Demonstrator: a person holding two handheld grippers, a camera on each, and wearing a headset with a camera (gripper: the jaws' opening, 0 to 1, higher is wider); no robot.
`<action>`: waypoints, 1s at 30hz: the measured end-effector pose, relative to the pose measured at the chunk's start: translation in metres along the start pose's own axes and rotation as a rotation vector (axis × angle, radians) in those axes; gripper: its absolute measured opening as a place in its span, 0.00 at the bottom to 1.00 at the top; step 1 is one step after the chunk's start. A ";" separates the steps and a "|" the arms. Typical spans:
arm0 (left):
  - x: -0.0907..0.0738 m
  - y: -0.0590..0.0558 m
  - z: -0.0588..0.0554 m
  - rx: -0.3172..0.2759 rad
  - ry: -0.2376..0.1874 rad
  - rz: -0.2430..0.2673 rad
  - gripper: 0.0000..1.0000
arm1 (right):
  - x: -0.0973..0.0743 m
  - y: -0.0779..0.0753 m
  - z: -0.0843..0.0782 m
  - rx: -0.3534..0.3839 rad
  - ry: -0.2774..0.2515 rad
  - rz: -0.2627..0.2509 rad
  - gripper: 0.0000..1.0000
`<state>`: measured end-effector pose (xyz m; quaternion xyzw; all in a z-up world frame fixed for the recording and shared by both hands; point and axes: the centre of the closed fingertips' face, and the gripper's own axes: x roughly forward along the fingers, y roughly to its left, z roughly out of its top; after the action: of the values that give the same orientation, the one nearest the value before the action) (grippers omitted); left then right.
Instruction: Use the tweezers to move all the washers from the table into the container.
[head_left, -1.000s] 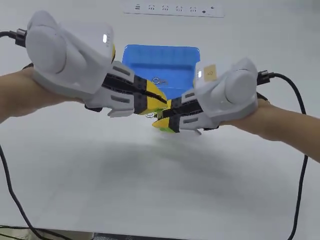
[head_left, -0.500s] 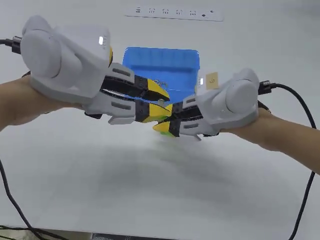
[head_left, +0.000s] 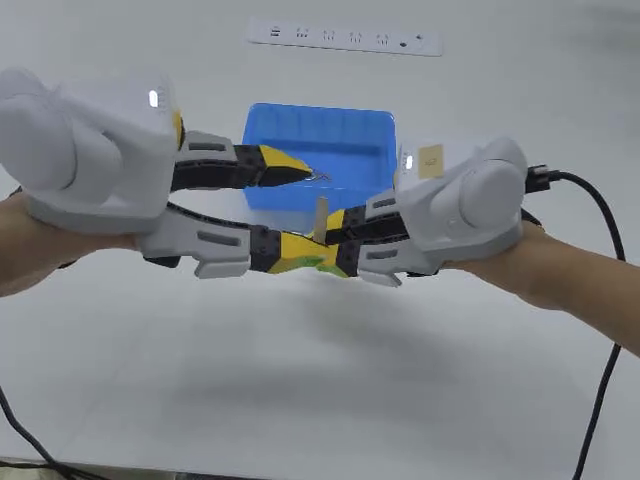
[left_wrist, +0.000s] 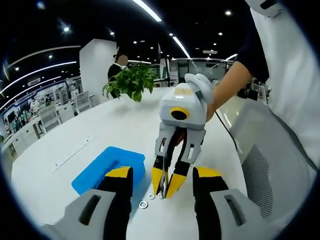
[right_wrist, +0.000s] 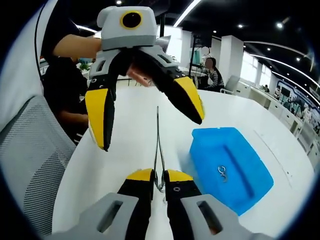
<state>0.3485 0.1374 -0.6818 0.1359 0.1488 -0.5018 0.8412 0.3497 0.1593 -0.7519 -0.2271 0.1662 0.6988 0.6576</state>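
My right gripper is shut on a thin pair of metal tweezers that sticks up from its yellow tips; in the right gripper view the tweezers run forward from my right gripper. My left gripper faces it with its jaws wide open, one above and one below the tweezers, and my left gripper holds nothing. Two small washers lie on the white table under the right gripper's tips. Behind stands the blue container, with washers inside the blue container.
A white power strip lies at the table's far edge. A black cable trails from the right gripper. White table stretches out in front of the grippers. A potted plant and office chairs stand beyond the table.
My left gripper's jaws have opened wide and its body has pulled back left and up. The right gripper, still shut on the tweezers, has held its place.
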 end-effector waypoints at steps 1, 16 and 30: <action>-0.001 0.000 0.001 0.001 -0.003 0.004 0.57 | -0.002 -0.001 0.002 -0.001 -0.004 -0.002 0.10; -0.022 -0.003 0.003 -0.109 -0.079 0.137 0.87 | -0.031 -0.012 0.030 -0.047 -0.023 -0.025 0.10; -0.031 -0.001 -0.007 -0.170 -0.090 0.182 0.98 | -0.041 -0.038 0.054 -0.092 -0.045 -0.041 0.10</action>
<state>0.3329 0.1645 -0.6767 0.0544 0.1396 -0.4147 0.8975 0.3836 0.1565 -0.6826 -0.2447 0.1143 0.6972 0.6641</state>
